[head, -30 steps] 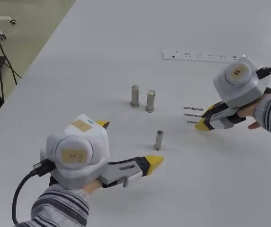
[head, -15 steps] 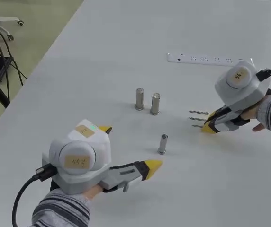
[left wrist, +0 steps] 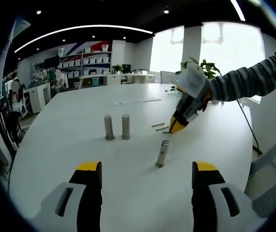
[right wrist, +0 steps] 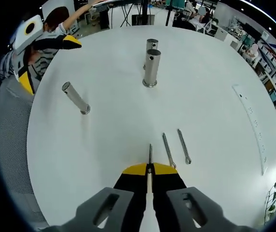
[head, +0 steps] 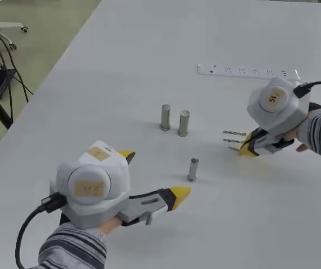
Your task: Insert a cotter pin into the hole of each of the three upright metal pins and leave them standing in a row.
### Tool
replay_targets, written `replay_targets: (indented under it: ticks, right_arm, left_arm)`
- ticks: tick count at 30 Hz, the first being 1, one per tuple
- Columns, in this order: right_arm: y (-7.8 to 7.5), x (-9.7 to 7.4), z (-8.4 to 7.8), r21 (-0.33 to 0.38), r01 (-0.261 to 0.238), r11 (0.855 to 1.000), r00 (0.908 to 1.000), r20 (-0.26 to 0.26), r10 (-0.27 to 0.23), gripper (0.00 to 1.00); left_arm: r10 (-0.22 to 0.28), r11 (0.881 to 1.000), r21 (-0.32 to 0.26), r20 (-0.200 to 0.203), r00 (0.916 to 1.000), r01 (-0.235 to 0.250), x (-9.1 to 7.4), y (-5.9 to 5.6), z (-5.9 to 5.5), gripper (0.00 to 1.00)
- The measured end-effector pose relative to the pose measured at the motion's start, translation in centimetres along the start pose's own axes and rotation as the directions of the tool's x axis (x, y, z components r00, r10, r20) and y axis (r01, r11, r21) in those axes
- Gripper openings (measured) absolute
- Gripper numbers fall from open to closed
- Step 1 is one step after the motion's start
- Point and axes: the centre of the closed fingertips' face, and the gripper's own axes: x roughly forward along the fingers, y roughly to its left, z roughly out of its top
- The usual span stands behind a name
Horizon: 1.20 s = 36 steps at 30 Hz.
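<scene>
Though barely shifted, right gripper (right wrist: 149, 168) tight on cotter pin (right wrist: 150, 153).

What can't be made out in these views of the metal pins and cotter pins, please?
Head view: holes in the upright silver metal pins, too small.
Right gripper view: rear end of the thin steel cotter pin, hidden between the jaws of the yellow-tipped right gripper.
Right gripper view: the rearmost silver pin, partly covered by the pin in front.

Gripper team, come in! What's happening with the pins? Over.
Left gripper open, empty. Right gripper shut on one cotter pin; two spares beside it. Three metal pins upright, none pinned. Nothing blocking.
</scene>
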Motion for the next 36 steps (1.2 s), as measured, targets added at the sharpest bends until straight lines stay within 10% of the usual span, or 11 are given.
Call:
replay_targets:
  ticks: [23,36]
  right_arm:
    - [3.3,-2.8,1.7,-0.161,0.096,0.982,0.9738,0.22,-0.06,0.0]
    - [7.9,-4.3,4.5,-0.321,0.149,0.935,0.9561,0.288,-0.053,0.0]
  left_arm:
    - [-0.108,0.994,0.001,0.028,0.9938,0.108,0.0,-2.8,1.9,0.52]
    - [-0.184,0.983,0.002,0.03,0.9825,0.184,0.2,-4.8,2.6,0.32]
